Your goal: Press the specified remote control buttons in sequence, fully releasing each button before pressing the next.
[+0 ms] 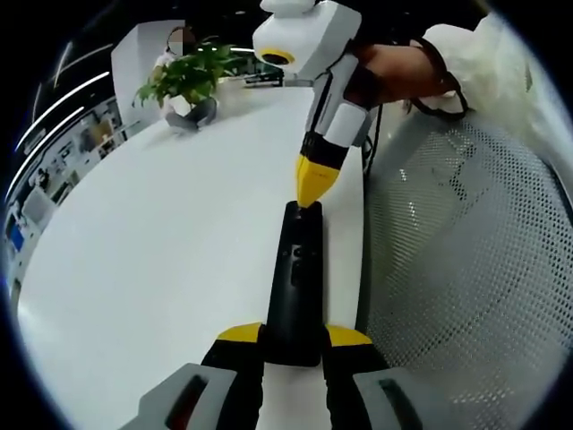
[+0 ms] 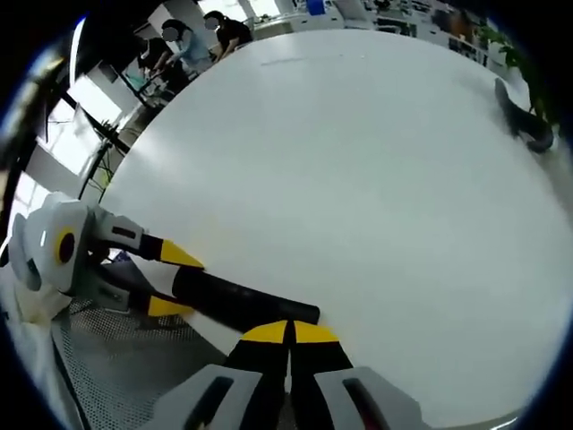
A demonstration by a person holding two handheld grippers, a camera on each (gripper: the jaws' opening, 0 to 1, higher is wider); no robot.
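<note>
Black remote control [image 1: 294, 287]: it lies near the edge of the white table [image 1: 161, 251], between the yellow tips of the left gripper [image 1: 294, 336], which clamp its near end.
Right gripper [image 2: 289, 333]: its two yellow tips are pressed together, holding nothing, with the point on the far end of the remote.
Plant [image 1: 190, 76]: in a pot, at the far side of the table.
Mesh chair [image 1: 466, 269]: just beside the table edge.

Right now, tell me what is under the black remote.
The remote lies on the white table near its edge; the left gripper clamps its near end. The right gripper tips touch its far end, hiding whatever button lies beneath.
</note>
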